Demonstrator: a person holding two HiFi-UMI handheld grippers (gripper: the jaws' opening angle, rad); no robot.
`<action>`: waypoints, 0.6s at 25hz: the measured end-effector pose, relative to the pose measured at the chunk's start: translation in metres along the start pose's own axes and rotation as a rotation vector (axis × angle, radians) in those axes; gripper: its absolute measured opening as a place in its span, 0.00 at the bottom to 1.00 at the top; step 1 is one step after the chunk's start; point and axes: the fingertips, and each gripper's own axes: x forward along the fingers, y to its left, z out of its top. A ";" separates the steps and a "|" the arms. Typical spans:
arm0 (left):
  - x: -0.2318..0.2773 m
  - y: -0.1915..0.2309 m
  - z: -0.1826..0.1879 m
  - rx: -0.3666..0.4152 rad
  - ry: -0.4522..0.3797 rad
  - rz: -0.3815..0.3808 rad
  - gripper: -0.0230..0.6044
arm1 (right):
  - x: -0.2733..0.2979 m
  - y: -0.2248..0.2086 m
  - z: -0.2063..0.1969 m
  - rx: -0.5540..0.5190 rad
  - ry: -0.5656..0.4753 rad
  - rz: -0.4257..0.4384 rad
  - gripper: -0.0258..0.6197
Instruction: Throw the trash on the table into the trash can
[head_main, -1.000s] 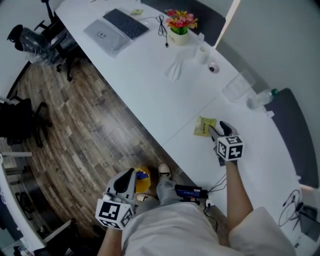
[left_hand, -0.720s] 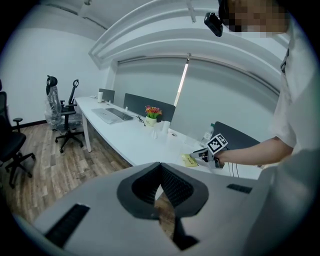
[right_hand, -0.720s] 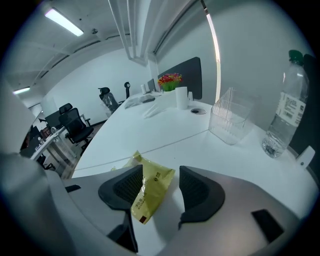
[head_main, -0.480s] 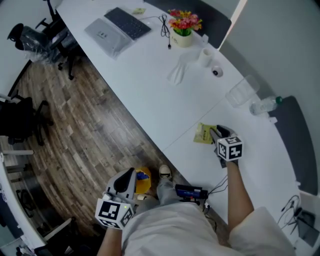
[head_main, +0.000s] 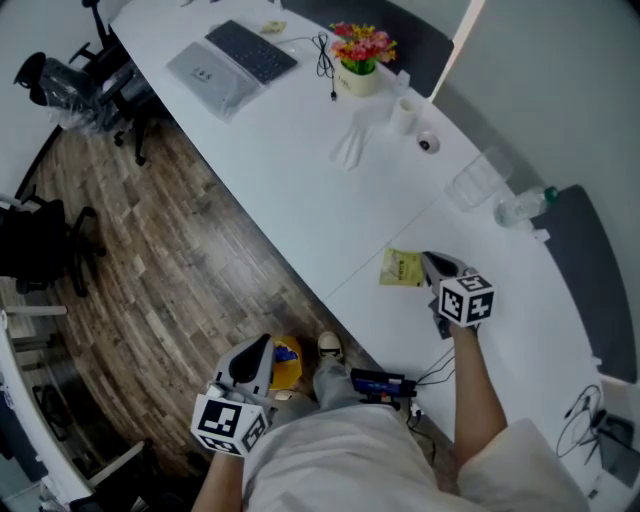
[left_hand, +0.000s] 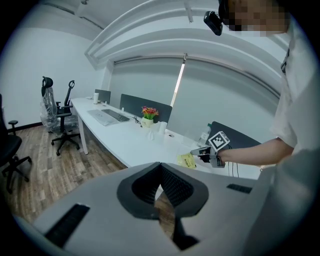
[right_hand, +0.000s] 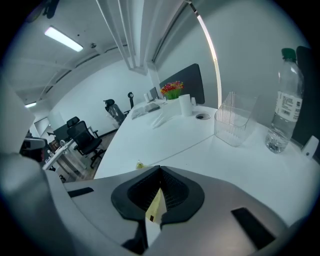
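Wrapper (head_main: 401, 268), yellow and flat, sits near the front edge of the long white desk (head_main: 300, 180). One edge of it is pinched in the right claw (head_main: 430, 264). That claw's jaws have just been closing and now press on the wrapper, a yellow strip of which shows between the pads. The right forearm reaches out over the desk, and the claw tilts down toward the desk.

The left claw (head_main: 260, 350) is held low by the person's waist over the wooden floor, pointing downward. Its jaws are together with nothing between them.

Each claw carries a cube with black-and-white square markers.

A yellow bin (head_main: 287, 362) stands on the floor by the person's feet and holds something blue. On the desk, a clear ribbed holder (right_hand: 234, 122) stands beside a clear bottle (right_hand: 286, 102) with a green cap. The print on the bottle's label is too small to read. Further along the desk, a pale pot (head_main: 360, 75) holds red and yellow flowers.
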 end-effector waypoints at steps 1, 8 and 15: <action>-0.001 -0.001 0.000 0.002 -0.001 0.000 0.04 | -0.002 0.003 0.004 0.012 -0.018 0.009 0.09; -0.017 -0.008 -0.004 0.019 -0.032 -0.010 0.04 | -0.026 0.025 0.027 0.022 -0.112 0.048 0.09; -0.057 -0.011 -0.019 0.022 -0.072 -0.001 0.04 | -0.058 0.066 0.038 0.020 -0.177 0.097 0.09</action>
